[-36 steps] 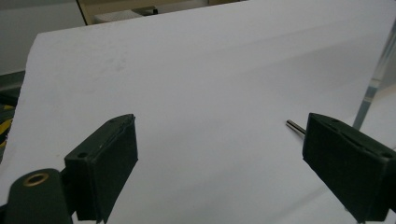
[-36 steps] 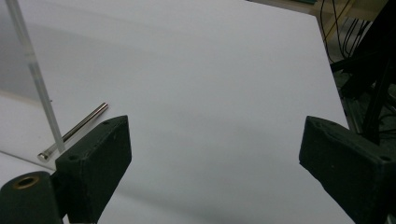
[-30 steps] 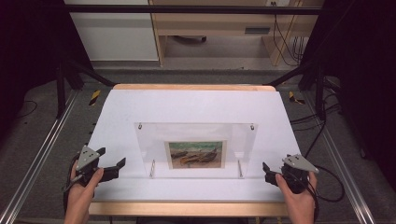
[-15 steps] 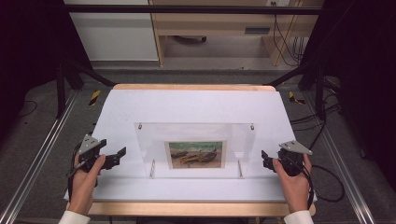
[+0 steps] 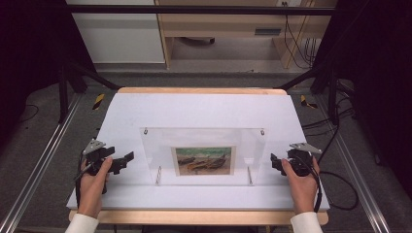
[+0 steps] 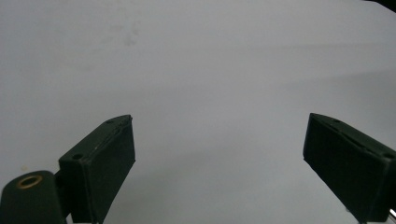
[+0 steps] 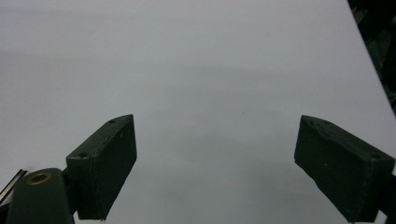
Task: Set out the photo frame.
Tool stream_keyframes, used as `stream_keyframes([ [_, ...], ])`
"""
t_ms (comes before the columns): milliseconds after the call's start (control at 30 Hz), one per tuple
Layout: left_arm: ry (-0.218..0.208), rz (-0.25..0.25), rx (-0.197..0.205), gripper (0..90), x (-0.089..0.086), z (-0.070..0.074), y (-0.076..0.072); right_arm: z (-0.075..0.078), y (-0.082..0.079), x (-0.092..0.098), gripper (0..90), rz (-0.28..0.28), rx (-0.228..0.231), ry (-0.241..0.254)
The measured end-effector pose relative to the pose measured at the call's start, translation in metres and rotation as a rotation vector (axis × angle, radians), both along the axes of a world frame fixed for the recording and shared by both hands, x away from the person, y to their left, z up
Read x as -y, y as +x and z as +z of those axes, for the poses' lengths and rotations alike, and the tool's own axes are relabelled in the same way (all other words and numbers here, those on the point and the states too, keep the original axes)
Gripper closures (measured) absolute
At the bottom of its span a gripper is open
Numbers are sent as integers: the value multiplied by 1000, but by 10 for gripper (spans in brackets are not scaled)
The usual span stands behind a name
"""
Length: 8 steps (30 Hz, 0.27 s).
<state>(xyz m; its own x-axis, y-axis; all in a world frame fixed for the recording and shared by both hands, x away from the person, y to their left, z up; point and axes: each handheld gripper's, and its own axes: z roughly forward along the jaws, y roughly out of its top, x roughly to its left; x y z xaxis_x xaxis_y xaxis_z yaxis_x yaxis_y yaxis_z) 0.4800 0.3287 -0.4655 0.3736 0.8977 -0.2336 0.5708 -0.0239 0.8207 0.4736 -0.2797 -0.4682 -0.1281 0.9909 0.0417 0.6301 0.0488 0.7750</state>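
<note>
My left claw (image 5: 127, 158) and right claw (image 5: 274, 161) both gape, released, holding nothing, just beside either end of the clear frame (image 5: 204, 153), which stands mid-desk (image 5: 204, 109) between them with its picture (image 5: 204, 160).

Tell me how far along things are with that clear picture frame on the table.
Nothing looks done yet: the clear frame stands untouched mid-table with its boat picture inside. In hand: the left gripper and right gripper flank it, one to each side, both open and apart from it; each gripper view has bare white table between the fingers. Left: closing in and gripping the frame.
</note>
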Motion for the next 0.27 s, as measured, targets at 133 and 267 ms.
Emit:
stream_keyframes([
  [133, -75, -22, -9, 83, 2, 1, -3, -1, -1, 2, 130, 21, -39, 23],
  [267, -69, -24, -15, 83, 4, -2, -2, -3, 0, 0, 149, 37, -59, 38],
])
